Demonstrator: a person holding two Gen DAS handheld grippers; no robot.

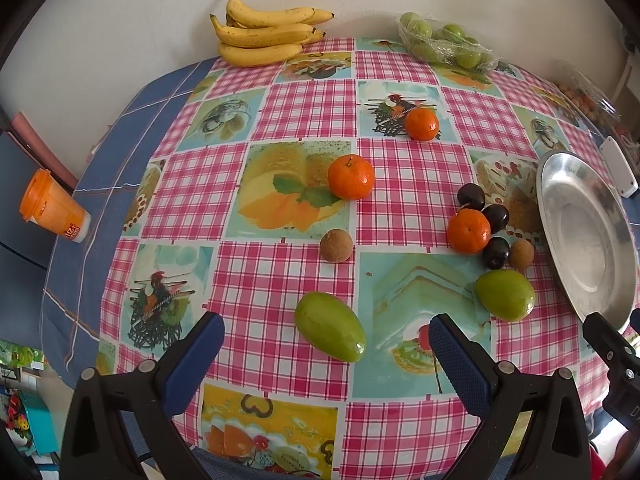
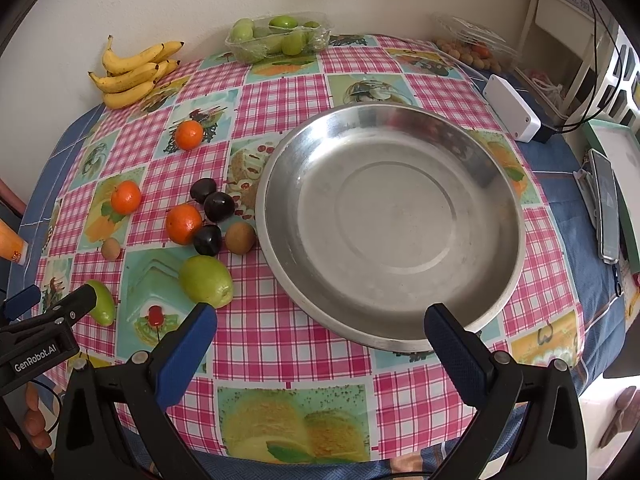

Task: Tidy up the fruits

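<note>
Loose fruit lies on the checked tablecloth. A long green fruit [image 1: 330, 326] sits just ahead of my left gripper [image 1: 326, 330], which is open and holds nothing. A rounder green fruit [image 1: 505, 295] [image 2: 205, 281], three tangerines [image 1: 351, 177] [image 1: 422, 124] [image 1: 468, 231], dark plums [image 1: 471, 196] [image 2: 219, 206] and two small brown fruits [image 1: 336, 245] [image 2: 240, 237] lie left of the steel plate [image 2: 505, 276] [image 1: 552, 208]. Nothing lies in the plate. My right gripper [image 2: 320, 322] is open at the plate's near rim, empty.
Bananas [image 1: 264, 32] and a wrapped tray of green fruit [image 1: 444, 42] lie at the far edge by the wall. A clear box of small fruit [image 2: 472, 46], a white box [image 2: 510, 109] and a phone [image 2: 606, 204] sit to the right. An orange cup [image 1: 50, 208] stands at left.
</note>
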